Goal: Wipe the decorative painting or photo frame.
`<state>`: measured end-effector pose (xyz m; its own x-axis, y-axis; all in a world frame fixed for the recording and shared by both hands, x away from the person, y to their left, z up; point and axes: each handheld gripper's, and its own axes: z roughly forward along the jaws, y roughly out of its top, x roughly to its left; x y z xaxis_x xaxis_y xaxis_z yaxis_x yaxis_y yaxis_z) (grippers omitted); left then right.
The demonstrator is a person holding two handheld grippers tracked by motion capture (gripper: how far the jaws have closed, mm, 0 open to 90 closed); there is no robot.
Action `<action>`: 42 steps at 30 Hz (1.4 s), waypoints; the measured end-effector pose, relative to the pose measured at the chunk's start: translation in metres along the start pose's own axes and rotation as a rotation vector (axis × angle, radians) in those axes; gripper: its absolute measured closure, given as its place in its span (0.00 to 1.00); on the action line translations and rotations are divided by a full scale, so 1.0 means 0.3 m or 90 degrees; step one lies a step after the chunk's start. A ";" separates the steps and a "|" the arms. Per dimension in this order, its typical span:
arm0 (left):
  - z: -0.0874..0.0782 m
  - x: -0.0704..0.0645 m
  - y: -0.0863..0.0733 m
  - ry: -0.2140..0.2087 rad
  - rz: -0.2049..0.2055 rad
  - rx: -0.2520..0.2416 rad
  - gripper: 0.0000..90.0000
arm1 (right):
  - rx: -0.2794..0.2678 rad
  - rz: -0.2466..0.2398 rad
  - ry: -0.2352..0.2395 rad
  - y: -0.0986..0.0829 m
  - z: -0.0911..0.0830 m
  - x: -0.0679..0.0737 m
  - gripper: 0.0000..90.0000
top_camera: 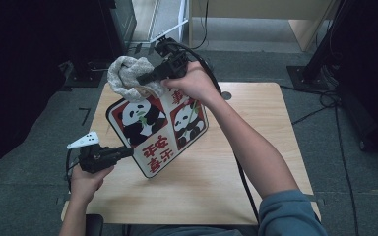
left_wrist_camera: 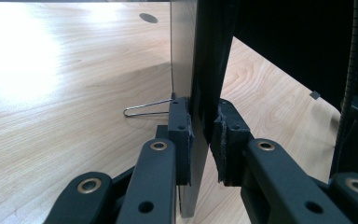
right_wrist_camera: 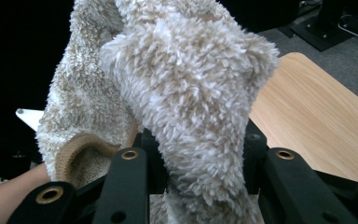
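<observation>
A square picture board (top_camera: 152, 129) with two pandas and red panels stands tilted on the wooden table (top_camera: 256, 147). My left gripper (top_camera: 126, 152) is shut on its lower left edge. In the left gripper view the board (left_wrist_camera: 200, 70) is edge-on between the pads, and my left gripper (left_wrist_camera: 204, 135) clamps it; a thin wire stand (left_wrist_camera: 144, 110) sticks out behind. A fluffy beige cloth (top_camera: 127, 74) rests against the board's top corner, with my right gripper (top_camera: 146, 77) shut on it. In the right gripper view the cloth (right_wrist_camera: 182, 93) bulges up between the jaws of my right gripper (right_wrist_camera: 200, 154).
A round cable hole (top_camera: 226, 95) sits in the table's far right part. Grey carpet surrounds the table, with cables (top_camera: 320, 101) on the floor at right and dark stands (top_camera: 86, 73) at back left. The right gripper's cable (top_camera: 243, 177) runs down under the forearm.
</observation>
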<state>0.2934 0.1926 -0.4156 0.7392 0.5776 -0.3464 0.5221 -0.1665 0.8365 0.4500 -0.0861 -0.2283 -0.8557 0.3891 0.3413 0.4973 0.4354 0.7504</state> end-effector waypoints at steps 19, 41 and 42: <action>-0.012 0.019 0.002 0.008 -0.004 -0.003 0.88 | -0.005 0.022 -0.031 -0.020 -0.063 -0.054 0.73; -0.015 0.026 0.001 0.009 -0.003 -0.007 0.88 | -0.009 0.057 -0.080 -0.024 -0.134 -0.104 0.73; -0.015 0.026 0.001 0.008 -0.004 -0.007 0.88 | -0.009 0.058 -0.081 -0.023 -0.136 -0.105 0.73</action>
<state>0.2975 0.2006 -0.4161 0.7303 0.5891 -0.3459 0.5216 -0.1539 0.8392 0.4677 -0.1347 -0.2212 -0.7810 0.5274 0.3346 0.5699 0.3824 0.7273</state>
